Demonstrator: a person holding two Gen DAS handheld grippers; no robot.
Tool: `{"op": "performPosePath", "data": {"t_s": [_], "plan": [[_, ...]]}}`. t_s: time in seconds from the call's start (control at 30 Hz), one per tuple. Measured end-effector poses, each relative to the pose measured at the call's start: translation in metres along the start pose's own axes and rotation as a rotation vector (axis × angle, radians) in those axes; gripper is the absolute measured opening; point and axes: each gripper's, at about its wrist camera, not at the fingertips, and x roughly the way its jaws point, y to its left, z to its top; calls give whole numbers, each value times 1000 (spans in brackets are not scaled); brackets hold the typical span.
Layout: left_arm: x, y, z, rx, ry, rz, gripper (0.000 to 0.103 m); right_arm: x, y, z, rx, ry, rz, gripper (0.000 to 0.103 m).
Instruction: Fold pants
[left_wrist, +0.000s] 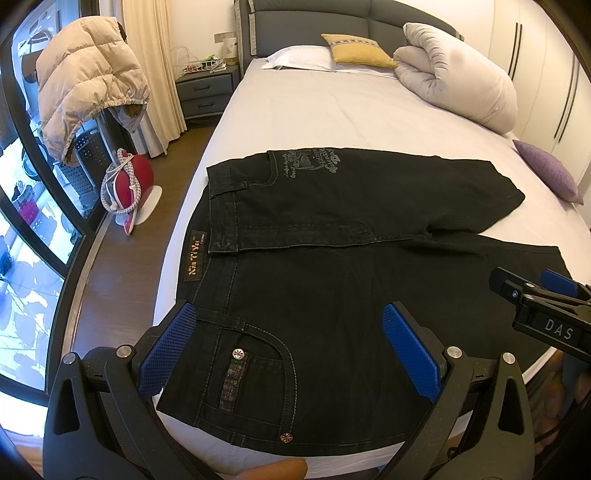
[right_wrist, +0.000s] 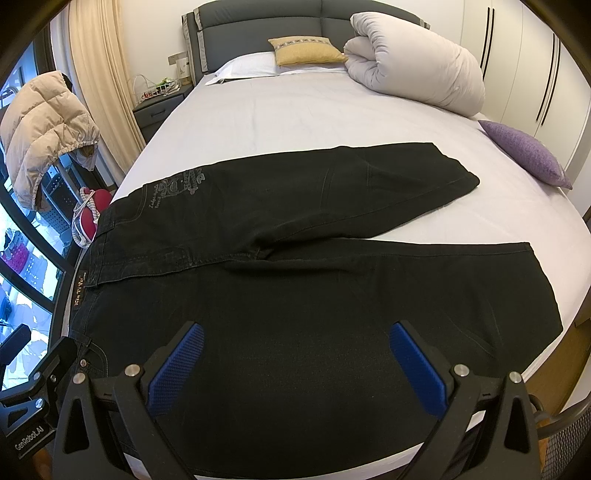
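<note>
Black denim pants (left_wrist: 332, 236) (right_wrist: 295, 258) lie flat across the foot of a bed, waistband to the left, both legs spread to the right in a V. My left gripper (left_wrist: 291, 332) is open above the near hip pocket, blue pads (left_wrist: 410, 350) wide apart with nothing between them. My right gripper (right_wrist: 295, 354) is open over the near leg's thigh, holding nothing. In the left wrist view the right gripper (left_wrist: 543, 295) juts in from the right edge. A part of the left gripper's body (right_wrist: 37, 373) appears at the lower left of the right wrist view.
The white bed sheet (left_wrist: 332, 110) stretches beyond the pants. A rolled duvet (left_wrist: 458, 70), yellow cushion (left_wrist: 356, 50) and white pillow (left_wrist: 299, 59) sit by the headboard; a purple cushion (right_wrist: 524, 151) lies at the right. Left of the bed: nightstand (left_wrist: 207, 92), puffy jacket (left_wrist: 85, 77), red iron (left_wrist: 129, 184).
</note>
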Motion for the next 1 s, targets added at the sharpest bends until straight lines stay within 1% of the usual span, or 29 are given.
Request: {"op": "performPosePath", "data": {"t_s": [0.13,0.23,0.37,0.43,0.53,0.6,0.67,0.7,0.73,0.8,0.83,0.87,0.9,0.93,0.97,1.0], "plan": [[-3,-1,0,-5,-21,-2,103,1,0,-1,3,3,1,103],[-4,-5,1,20,-38,20,103,1,0,-1,2,9,2,103],[-1,-5,4,51,-47,3,103,5,-3,4,-2,13,11,103],[3,4,12,34,-42,-34,103,6,-8,10,0,9,26,103],[13,18,28,11,-31,-58,103,9,-15,22,2,-2,65,103],[19,26,39,9,-58,-61,103,11,-20,34,-4,-16,94,103],[20,34,45,-18,-136,-72,103,14,-23,48,-18,-33,123,103],[21,38,47,-39,-159,-62,103,15,-23,53,-25,-41,133,103],[24,40,49,-54,-150,-43,103,18,-24,59,-34,-47,138,103],[44,43,58,-59,-18,38,103,23,-26,71,-56,-63,149,103],[52,49,63,-89,21,48,103,27,-26,77,-65,-66,151,103],[59,57,68,-125,30,37,103,31,-27,83,-74,-64,152,103],[64,64,75,-147,35,48,103,36,-28,90,-85,-60,157,103],[69,68,84,-144,22,73,103,40,-29,95,-95,-59,162,103],[73,71,90,-132,7,78,103,44,-30,101,-105,-60,163,103],[81,74,104,-104,-12,72,103,49,-31,107,-116,-62,164,103]]}}
